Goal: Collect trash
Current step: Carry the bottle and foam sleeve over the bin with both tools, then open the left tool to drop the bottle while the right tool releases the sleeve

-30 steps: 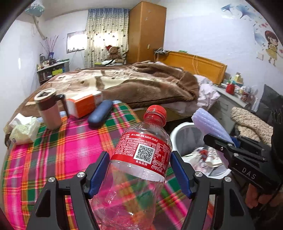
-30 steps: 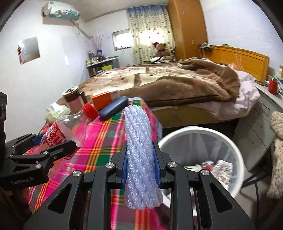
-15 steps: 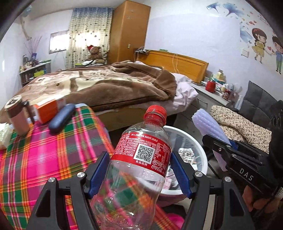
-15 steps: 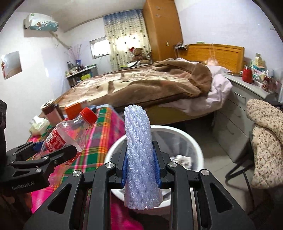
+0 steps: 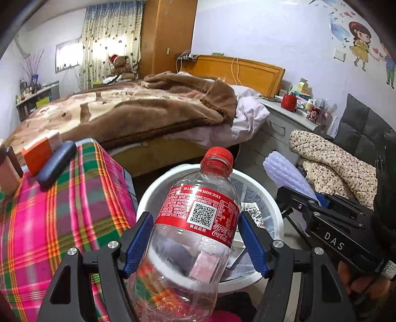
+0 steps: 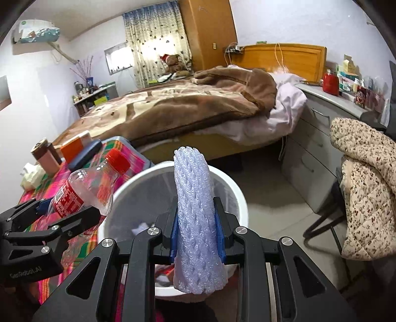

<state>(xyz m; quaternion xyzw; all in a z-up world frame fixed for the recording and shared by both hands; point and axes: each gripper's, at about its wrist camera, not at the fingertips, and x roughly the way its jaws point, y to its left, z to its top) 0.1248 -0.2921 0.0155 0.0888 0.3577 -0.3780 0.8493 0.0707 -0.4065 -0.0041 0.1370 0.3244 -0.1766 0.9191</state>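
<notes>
A: Is the round white plastic bin (image 6: 237, 195) open on top?
B: Yes, its mouth is unobstructed. The plaid-covered table (image 5: 49, 223) crowds its left; bare floor (image 6: 279, 198) lies right.

Pale lilac walls (image 6: 272, 22) close the room. A wide bed (image 5: 128, 111) under a brown blanket fills the middle of the frame, its orange wooden headboard (image 5: 247, 71) at centre right. A tall wooden wardrobe (image 5: 165, 34) stands at upper centre beside a patterned curtain (image 5: 109, 42) lit by daylight. Cartoon stickers (image 5: 361, 42) decorate the upper right wall. An air conditioner (image 6: 34, 32) hangs at upper left. A grey dresser (image 6: 329, 116) sits at right on pale floor tiles (image 6: 269, 198).
</notes>
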